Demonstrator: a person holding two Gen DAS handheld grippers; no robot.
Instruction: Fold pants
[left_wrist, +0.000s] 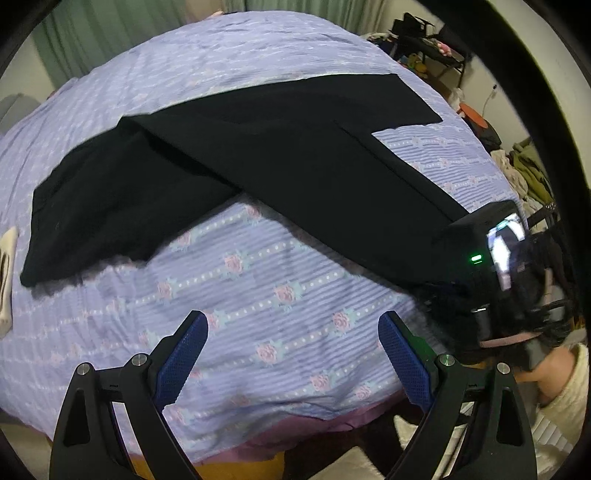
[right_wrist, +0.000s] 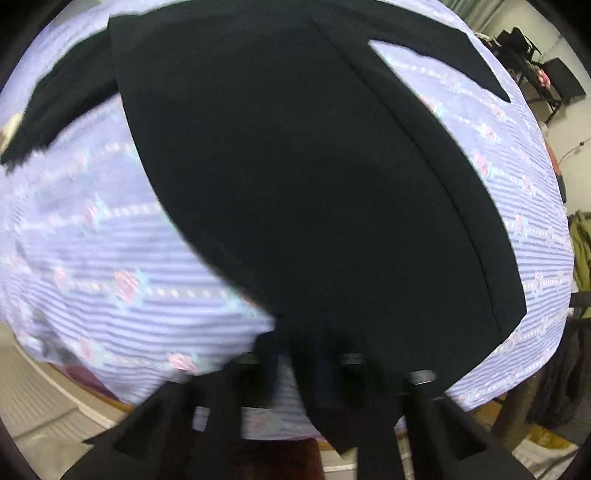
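Black pants lie spread across a lilac floral bedspread. One leg runs to the far right, the other leg stretches toward the near right. My left gripper is open and empty, above the bare bedspread in front of the pants. My right gripper is shut on the hem of the near leg, which is lifted and pulled taut toward the camera; its fingertips are hidden by the cloth. The right gripper's body also shows in the left wrist view, at the end of that leg.
The bed's front edge lies just below my left gripper. A cream object sits at the bed's left edge. Cluttered shelves and clothes stand to the right. The person's sleeve is at lower right.
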